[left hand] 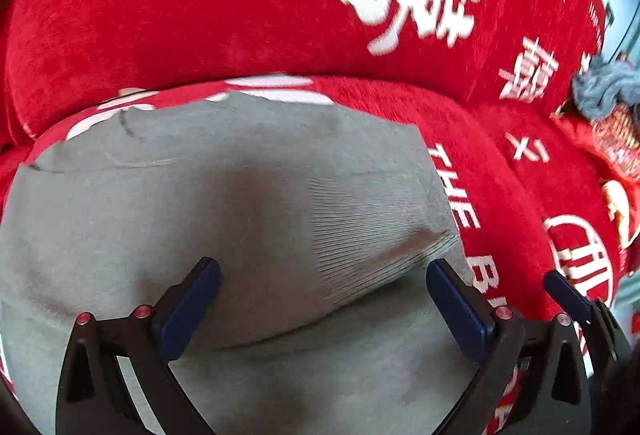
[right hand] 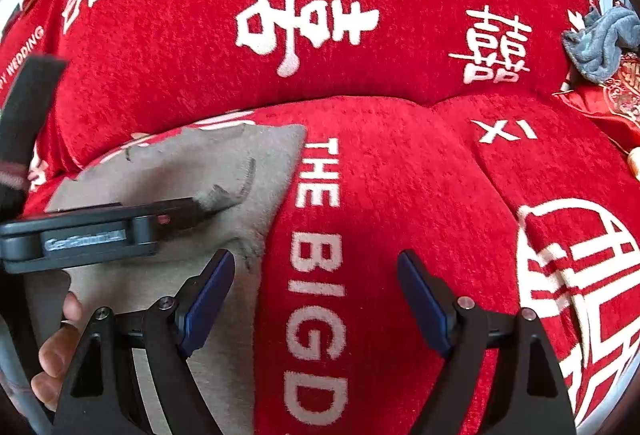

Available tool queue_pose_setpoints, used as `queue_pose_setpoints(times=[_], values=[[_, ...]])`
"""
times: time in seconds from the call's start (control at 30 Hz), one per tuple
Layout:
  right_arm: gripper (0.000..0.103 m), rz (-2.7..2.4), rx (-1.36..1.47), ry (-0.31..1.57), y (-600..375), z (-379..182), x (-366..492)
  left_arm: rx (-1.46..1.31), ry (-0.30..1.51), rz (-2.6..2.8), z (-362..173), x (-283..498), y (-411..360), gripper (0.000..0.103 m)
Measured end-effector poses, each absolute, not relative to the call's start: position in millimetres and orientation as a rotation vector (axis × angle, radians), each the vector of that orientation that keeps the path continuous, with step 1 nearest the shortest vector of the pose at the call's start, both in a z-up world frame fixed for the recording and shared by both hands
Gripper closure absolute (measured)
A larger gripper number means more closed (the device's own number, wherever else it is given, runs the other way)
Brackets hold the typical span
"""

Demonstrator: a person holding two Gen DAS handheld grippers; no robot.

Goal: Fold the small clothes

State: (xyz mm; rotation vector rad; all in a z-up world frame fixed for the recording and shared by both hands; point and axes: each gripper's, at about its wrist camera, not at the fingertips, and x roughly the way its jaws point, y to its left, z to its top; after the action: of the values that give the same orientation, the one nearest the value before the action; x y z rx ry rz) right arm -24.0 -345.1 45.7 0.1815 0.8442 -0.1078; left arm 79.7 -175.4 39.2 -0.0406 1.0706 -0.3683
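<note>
A grey garment (left hand: 224,203) lies spread on the red sofa seat, with a ribbed band (left hand: 372,235) folded over near its right edge. My left gripper (left hand: 322,299) is open just above it, jaws wide apart and empty. In the right wrist view the same garment (right hand: 168,171) lies at the left, with the left gripper's body over it. My right gripper (right hand: 316,299) is open and empty over the red seat cover (right hand: 400,175), its left finger (right hand: 208,299) at the garment's right edge.
The sofa's red cover bears white characters and lettering, and the backrest (left hand: 200,3) rises behind the seat. A crumpled blue-grey cloth (right hand: 604,39) and a red embroidered cushion (right hand: 612,95) sit at the far right; the cloth also shows in the left wrist view (left hand: 604,91).
</note>
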Motion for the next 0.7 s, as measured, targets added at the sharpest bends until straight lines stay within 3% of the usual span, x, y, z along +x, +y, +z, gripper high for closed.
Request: queue_pose_setpoints(times=[0.33,0.5,0.57,0.63,0.67,0.7], values=[[0.017,0.081,0.331,0.832,-328.0,59.1,28.0,-0.093,1.033,-0.123,26.8,77.3,-75.9,0.000],[0.025,0.099,0.315,0.944,-317.1,41.6,76.3,-0.047,0.949,-0.093,22.0,61.8,-75.0,0.000],[0.048,0.103,0.313,0.993,-314.5,29.1,89.3,-0.027,0.942,-0.080,20.4,62.5,-77.5,0.000],[0.057,0.126,0.270,0.996,-304.4,22.8,93.7,-0.038,0.944,-0.079,19.2,64.2,-74.6,0.000],[0.073,0.136,0.233,0.985,-299.2,23.2,93.8,-0.044,0.943,-0.081,19.2,64.4,-72.9,0.000],[0.082,0.141,0.177,0.973,-290.1,24.1,92.8,-0.047,0.941,-0.083,19.1,64.5,-72.4,0.000]])
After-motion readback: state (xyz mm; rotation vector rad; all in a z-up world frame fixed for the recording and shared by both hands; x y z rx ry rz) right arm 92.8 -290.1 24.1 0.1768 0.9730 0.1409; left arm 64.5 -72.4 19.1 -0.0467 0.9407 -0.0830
